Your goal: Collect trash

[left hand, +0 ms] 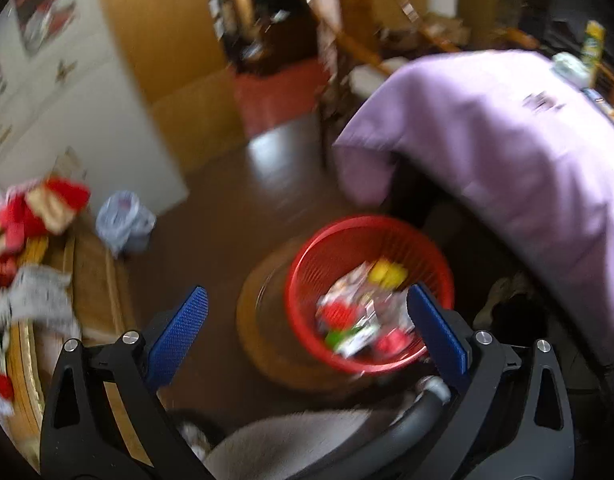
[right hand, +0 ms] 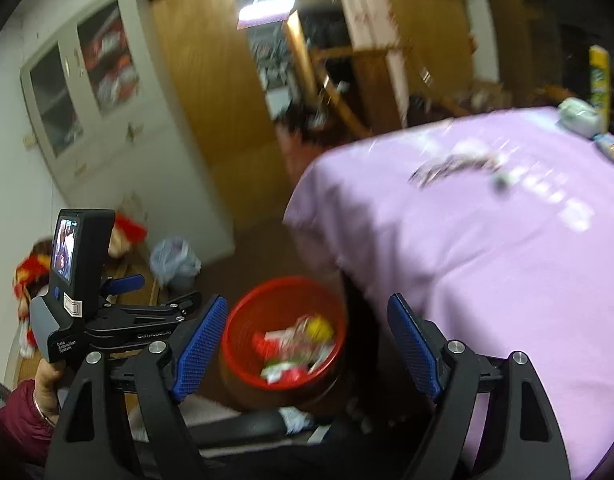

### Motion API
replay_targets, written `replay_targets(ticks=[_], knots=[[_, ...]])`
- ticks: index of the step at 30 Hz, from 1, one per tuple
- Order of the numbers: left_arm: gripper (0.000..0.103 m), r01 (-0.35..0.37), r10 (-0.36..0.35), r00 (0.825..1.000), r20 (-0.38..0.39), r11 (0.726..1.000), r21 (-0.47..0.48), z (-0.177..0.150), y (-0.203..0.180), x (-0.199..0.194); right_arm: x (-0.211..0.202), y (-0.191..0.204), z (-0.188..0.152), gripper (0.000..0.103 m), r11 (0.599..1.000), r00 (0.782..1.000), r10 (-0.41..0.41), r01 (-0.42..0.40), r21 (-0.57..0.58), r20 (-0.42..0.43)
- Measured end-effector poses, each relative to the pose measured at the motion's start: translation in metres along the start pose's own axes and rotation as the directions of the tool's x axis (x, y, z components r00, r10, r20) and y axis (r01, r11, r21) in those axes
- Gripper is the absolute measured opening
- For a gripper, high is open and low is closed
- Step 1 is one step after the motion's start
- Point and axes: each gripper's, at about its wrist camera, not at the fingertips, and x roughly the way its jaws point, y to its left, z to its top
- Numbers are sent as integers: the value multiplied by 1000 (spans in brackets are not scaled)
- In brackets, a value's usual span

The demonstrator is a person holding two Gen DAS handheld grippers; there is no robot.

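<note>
A red mesh basket (left hand: 349, 222) (right hand: 267, 286) stands low on the dark floor beside the table and holds several crumpled wrappers (left hand: 359, 312) (right hand: 295, 344), red, white, green and yellow. My left gripper (left hand: 307, 316) hovers above it, open, with nothing between its blue pads (left hand: 187, 324). My right gripper (right hand: 307, 344) also hangs over the basket, open and empty. In the right wrist view the left gripper (right hand: 155, 292) shows at the left, held by a hand (right hand: 47, 376) in a maroon sleeve.
A table under a purple cloth (left hand: 507, 140) (right hand: 487, 240) rises right of the basket, with a crumpled pale wad (right hand: 581, 114) and a yellow can (right hand: 599, 80) at its far edge. A plastic bag (left hand: 125, 220) lies by a white cabinet (left hand: 67, 112). Red and yellow clutter (left hand: 39, 208) covers a wooden bench.
</note>
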Motion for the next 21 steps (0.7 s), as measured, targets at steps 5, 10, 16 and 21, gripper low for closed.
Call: replay_targets(ticks=[5, 10, 16, 21], knots=[[96, 4, -4, 1000, -29, 1000, 3, -6, 8, 32, 49, 22, -17, 81, 997, 989, -64, 57, -53, -136], [96, -3, 3, 999, -37, 1000, -5, -8, 14, 56, 87, 26, -21, 81, 991, 963, -134, 126, -48, -235], [96, 40, -48, 993, -106, 996, -76, -12, 22, 86, 127, 29, -26, 81, 981, 925, -193, 173, -90, -327], [96, 14, -25, 990, -137, 997, -76, -16, 22, 102, 142, 30, -24, 81, 980, 917, -195, 170, -100, -348]])
